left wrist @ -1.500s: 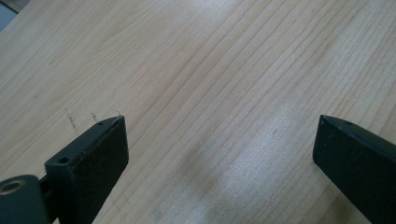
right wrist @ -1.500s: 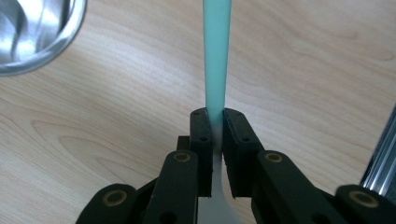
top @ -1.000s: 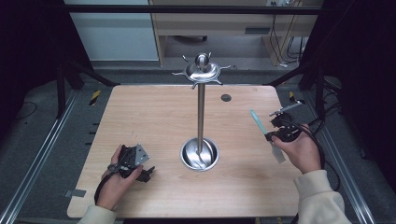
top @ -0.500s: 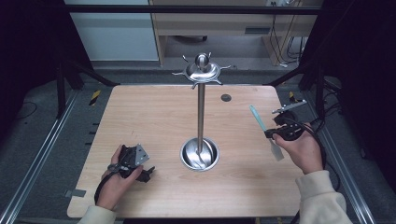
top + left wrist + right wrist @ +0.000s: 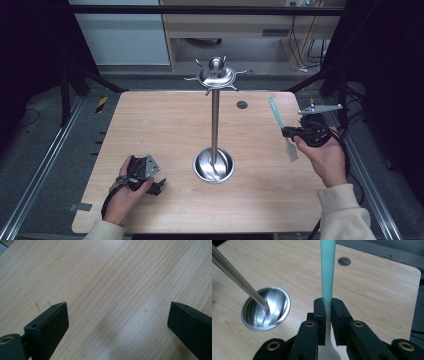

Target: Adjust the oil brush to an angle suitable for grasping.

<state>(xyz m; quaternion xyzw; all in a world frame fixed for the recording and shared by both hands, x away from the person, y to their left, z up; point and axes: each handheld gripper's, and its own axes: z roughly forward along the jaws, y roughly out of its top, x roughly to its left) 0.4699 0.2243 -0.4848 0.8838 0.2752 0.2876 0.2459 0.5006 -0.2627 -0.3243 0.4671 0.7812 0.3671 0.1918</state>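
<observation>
Jaws of your right gripper [image 5: 326, 305] are clamped on a teal-handled utensil [image 5: 327, 270]; your left gripper [image 5: 159, 187] sits with jaws spread wide, holding nothing.

Beneath both jaws lies the wooden table [image 5: 165, 125]. Left of your right jaws, well apart, stands the metal hanging stand [image 5: 215, 120], its round base [image 5: 265, 308] below and its hooked crown [image 5: 216, 76] above. The utensil's teal handle points away past your jaws, its pale head behind them. Your grip is narrow: a quick swing could let it pivot, slip, or knock the pole.
</observation>
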